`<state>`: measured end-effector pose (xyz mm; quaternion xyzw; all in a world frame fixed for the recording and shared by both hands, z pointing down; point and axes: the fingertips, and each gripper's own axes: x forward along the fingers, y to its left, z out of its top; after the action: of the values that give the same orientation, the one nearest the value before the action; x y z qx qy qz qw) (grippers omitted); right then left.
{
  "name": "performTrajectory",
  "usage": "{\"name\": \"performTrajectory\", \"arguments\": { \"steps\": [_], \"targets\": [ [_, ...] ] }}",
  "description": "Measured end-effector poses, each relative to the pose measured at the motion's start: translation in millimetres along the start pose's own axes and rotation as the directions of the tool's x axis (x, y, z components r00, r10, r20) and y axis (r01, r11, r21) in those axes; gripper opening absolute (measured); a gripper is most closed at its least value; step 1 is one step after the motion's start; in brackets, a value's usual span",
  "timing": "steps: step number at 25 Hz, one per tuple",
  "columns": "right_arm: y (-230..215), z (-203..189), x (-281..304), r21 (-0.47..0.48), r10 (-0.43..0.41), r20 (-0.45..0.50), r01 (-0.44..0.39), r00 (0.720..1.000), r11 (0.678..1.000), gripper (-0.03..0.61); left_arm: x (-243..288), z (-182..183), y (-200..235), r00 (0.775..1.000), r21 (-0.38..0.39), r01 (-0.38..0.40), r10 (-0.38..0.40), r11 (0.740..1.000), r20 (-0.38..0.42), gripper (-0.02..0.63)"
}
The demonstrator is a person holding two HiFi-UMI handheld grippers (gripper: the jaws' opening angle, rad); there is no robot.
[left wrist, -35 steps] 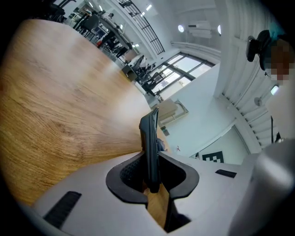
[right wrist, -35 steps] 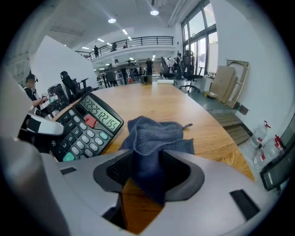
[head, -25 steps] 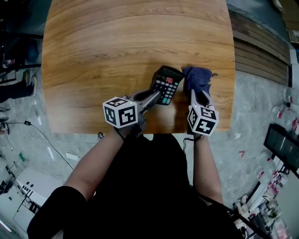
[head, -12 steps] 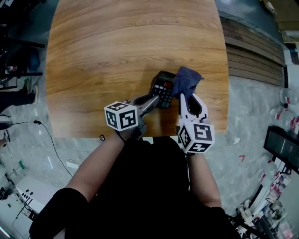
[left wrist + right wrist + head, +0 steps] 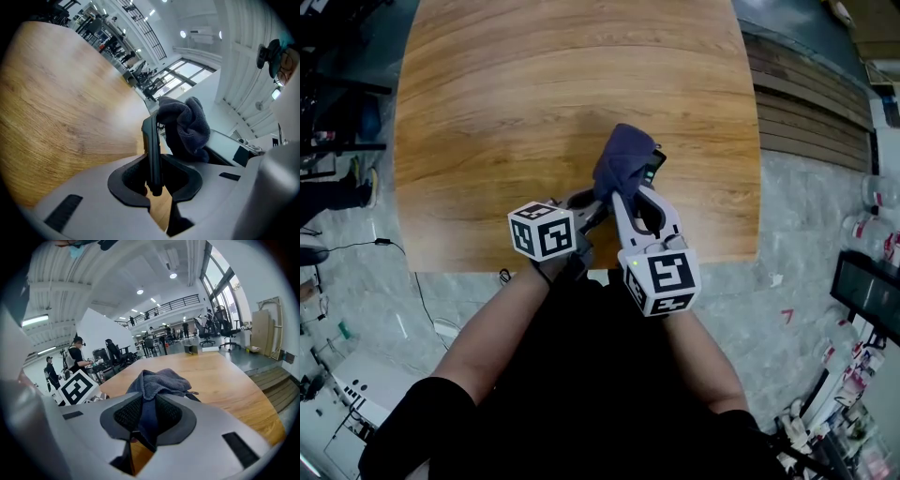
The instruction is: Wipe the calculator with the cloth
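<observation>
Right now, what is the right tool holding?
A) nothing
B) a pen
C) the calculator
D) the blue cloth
D: the right tool has the blue cloth pinched between its jaws, which have just been closing on it; the left tool grips the calculator.

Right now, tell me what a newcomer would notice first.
The dark blue cloth is bunched in the right hand-held gripper, whose jaws have just been closing on it, above the near edge of the wooden table. Right beside it, the left hand-held gripper clamps a black calculator.
</observation>
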<state>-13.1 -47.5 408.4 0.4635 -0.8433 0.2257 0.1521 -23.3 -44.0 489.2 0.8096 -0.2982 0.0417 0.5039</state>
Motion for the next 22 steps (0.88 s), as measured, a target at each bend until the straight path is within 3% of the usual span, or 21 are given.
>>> {"name": "performTrajectory", "arguments": {
  "steps": [4,8,13,22],
  "targets": [
    [8.4,-11.0,4.0,-0.011,0.019,-0.022,-0.019,1.000,1.000,0.077,-2.5,2.1,0.9,1.000,-0.007,0.003,-0.003,1.000,0.013,0.069],
    [-5.1,-27.6,4.6,0.010,-0.014,-0.051,0.014,0.999,1.000,0.077,-5.0,3.5,-0.9,1.000,-0.015,0.012,-0.012,1.000,0.021,0.069],
    [-33.9,-50.4,3.0,0.025,-0.087,-0.095,0.089,0.992,0.996,0.077,-8.4,9.4,-0.1,0.998,-0.061,0.033,-0.030,0.998,0.059,0.069],
    [-104.9,-103.3,-23.6,0.073,-0.258,-0.195,0.277,0.946,0.958,0.077,-15.0,34.5,0.9,0.993,-0.030,0.027,-0.023,0.999,0.113,0.069]
  ]
}}
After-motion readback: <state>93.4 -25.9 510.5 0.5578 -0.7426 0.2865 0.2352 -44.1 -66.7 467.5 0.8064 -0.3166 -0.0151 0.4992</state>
